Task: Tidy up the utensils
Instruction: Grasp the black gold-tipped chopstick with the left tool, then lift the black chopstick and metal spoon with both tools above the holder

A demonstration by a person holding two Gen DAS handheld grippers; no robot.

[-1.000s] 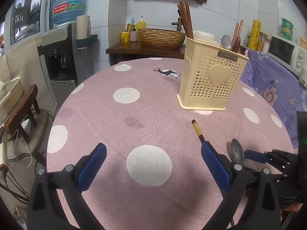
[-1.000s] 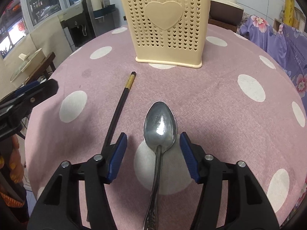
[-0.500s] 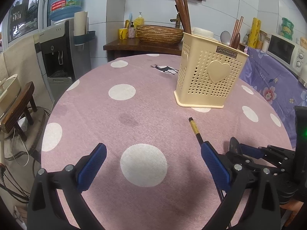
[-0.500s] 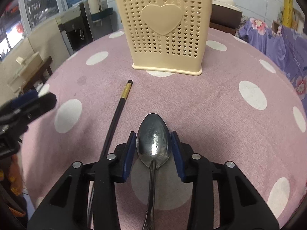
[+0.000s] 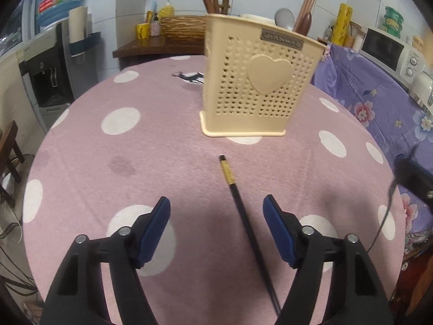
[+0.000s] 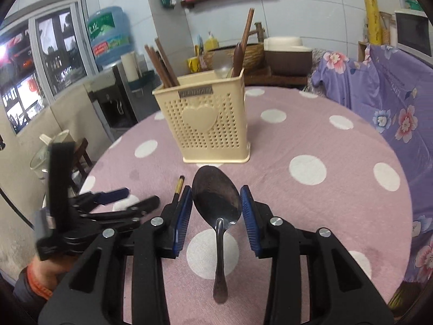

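My right gripper [image 6: 216, 211] is shut on the bowl of a metal spoon [image 6: 216, 197] and holds it lifted above the table, handle hanging down toward me. The cream perforated utensil holder [image 6: 208, 124] with a heart stands ahead on the table and holds brown chopsticks and a spoon; it also shows in the left wrist view [image 5: 259, 86]. A black chopstick with a gold band [image 5: 240, 205] lies on the pink dotted tablecloth [image 5: 135, 157]. My left gripper [image 5: 216, 227] is open, low over the table, with the chopstick between its fingers, nearer the right one.
The round table's edge curves close on the left and right. A purple flowered cloth [image 5: 379, 92] covers a counter to the right, with a microwave [image 5: 389, 48]. A water dispenser [image 5: 51, 62] and a side table with a wicker basket [image 5: 184, 27] stand behind.
My right gripper closed on the spoon's bowl and lifted it off the table. My left gripper moved right and forward, narrowed, and now straddles the black chopstick.
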